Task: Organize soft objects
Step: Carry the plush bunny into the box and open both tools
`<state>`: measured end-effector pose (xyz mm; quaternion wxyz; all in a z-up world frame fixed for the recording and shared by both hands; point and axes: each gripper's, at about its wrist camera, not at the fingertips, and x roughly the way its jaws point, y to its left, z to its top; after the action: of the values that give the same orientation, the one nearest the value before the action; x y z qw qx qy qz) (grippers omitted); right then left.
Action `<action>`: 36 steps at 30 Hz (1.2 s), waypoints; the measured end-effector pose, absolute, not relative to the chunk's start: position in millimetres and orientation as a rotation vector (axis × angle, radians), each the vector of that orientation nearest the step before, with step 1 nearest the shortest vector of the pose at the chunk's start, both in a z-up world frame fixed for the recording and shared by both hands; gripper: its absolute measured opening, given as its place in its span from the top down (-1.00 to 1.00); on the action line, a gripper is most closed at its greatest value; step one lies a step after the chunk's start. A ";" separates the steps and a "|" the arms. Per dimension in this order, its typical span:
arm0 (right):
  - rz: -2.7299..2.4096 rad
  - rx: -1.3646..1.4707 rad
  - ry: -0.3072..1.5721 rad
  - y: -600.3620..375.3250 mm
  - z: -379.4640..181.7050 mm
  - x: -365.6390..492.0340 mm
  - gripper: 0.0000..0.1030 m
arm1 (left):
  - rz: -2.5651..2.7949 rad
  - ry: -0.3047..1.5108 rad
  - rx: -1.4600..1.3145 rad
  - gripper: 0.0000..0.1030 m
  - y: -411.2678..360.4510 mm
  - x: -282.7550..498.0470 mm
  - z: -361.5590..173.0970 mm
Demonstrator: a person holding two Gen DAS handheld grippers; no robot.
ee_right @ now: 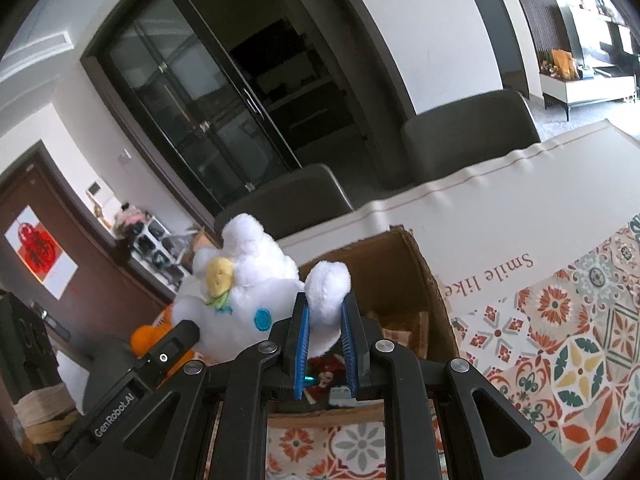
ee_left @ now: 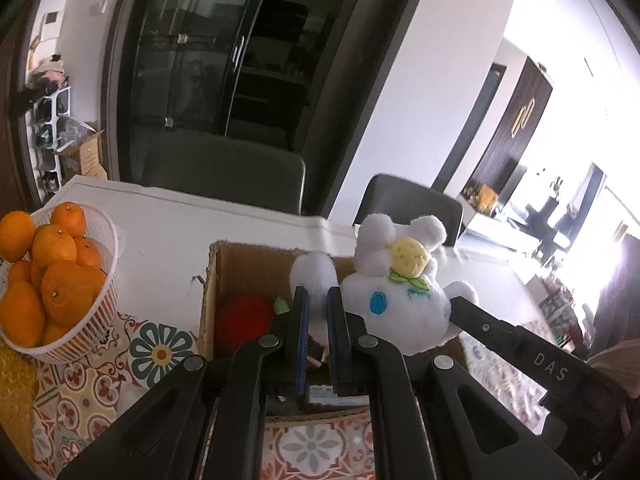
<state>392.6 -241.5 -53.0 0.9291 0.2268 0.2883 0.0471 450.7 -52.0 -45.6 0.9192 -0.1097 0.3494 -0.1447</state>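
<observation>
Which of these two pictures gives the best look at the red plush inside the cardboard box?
The left wrist view: the red plush lies in plain sight inside the cardboard box. In the right wrist view, the white plush toy and gripper block that part of the box, so it cannot be seen.

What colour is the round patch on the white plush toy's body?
Blue, on the white plush toy; clearest in the left wrist view.

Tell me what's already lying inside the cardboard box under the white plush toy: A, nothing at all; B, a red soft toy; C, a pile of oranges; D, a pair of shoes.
B: in the left wrist view a red soft toy lies inside the cardboard box, below the white plush toy; the oranges sit apart in a white basket.
</observation>
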 end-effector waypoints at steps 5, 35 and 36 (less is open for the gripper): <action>0.090 0.461 0.665 -240.9 -70.3 408.6 0.68 | -0.285 0.782 -0.200 0.79 -54.8 460.3 -63.3; -0.027 0.280 0.796 -231.8 -71.5 393.3 -0.25 | -0.080 0.787 -0.064 -0.55 -32.4 414.9 -45.4; -0.030 0.277 0.788 -230.6 -67.7 385.4 -0.28 | -0.064 0.782 -0.052 -0.59 -31.1 408.6 -41.2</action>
<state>385.4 -230.6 -67.7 0.9139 0.1347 0.3827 -0.0146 408.6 -31.1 -41.2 0.9237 -0.0254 0.3811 -0.0311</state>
